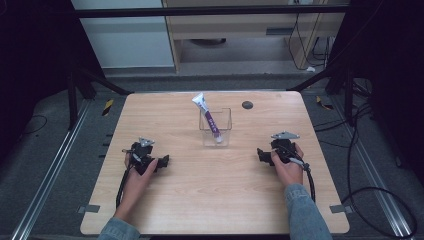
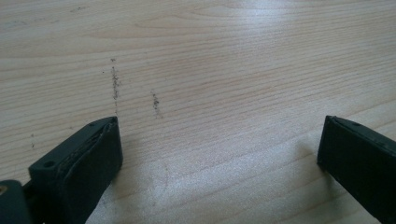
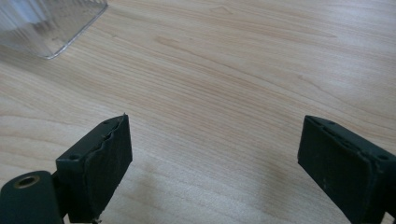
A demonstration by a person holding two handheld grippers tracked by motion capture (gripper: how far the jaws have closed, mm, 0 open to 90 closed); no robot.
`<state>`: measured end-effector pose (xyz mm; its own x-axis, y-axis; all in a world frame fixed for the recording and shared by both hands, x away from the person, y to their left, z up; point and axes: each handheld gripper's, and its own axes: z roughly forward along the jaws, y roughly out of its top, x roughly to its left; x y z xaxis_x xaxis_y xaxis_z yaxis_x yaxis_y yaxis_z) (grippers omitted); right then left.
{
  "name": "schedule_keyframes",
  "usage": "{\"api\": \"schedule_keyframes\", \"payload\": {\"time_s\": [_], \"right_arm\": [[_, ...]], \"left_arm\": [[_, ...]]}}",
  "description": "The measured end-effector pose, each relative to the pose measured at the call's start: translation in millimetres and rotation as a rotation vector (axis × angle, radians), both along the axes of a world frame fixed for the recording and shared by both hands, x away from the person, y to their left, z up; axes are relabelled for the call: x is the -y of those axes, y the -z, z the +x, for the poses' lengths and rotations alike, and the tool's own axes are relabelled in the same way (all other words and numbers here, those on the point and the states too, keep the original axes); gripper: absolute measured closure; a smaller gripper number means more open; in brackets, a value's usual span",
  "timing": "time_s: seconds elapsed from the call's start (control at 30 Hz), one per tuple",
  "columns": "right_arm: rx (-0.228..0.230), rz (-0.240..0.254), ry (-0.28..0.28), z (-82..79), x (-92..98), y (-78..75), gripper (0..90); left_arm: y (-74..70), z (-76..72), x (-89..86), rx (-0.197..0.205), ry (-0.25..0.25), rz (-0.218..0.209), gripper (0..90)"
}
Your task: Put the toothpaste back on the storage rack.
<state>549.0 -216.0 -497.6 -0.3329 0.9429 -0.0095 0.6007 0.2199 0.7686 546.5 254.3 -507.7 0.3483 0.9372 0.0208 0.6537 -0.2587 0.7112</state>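
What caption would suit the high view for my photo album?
Two hand-held claws, left and right, rest open on a wooden table beside a clear container holding a tube.

We see a light wooden table [image 1: 215, 200] with a small dark round disc [image 1: 247, 105] set near its far edge. Under it lies a grey floor [image 1: 55, 150], with metal rails [image 1: 45, 185] running along both sides and black-and-yellow tape marks [image 1: 107, 106] near the far corners. Black cables [image 1: 372, 195] loop across the floor on the right. Beyond the table stand a white panel [image 1: 132, 45] on the left and a pale wooden cabinet [image 1: 240, 25] beside it. Dark frame bars [image 1: 200, 11] cross the far side.
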Motion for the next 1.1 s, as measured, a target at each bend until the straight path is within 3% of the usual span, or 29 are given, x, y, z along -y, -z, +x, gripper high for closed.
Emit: {"api": "schedule_keyframes", "payload": {"time_s": [0.3, 0.7, 0.77, 0.83, 0.97, 1.1], "right_arm": [[-0.002, 0.040, 0.052, 6.4, 9.6, 4.8, 10.0], [-0.034, 0.065, 0.067, 11.4, 8.8, 12.0, 9.8], [-0.044, 0.046, 0.058, 11.2, 7.1, 12.4, 9.5], [-0.041, -0.010, 0.046, 11.0, 3.0, 13.3, 7.9], [-0.046, -0.012, 0.066, 11.2, 0.6, 13.5, 6.2], [-0.067, -0.010, 0.127, 12.8, 1.5, 14.0, 0.3]], "left_arm": [[0.0, 0.0, 0.0, 0.000, 0.000, 0.000, 0.0], [0.0, 0.0, 0.0, 0.000, 0.000, 0.000, 0.0], [0.0, 0.0, 0.0, 0.000, 0.000, 0.000, 0.0], [0.0, -0.1, 0.0, 0.000, 0.000, 0.000, 0.0], [0.1, -0.1, 0.4, 0.002, -0.002, -0.002, 0.0], [0.1, -0.3, 0.2, 0.001, 0.000, -0.001, 0.0]]}}
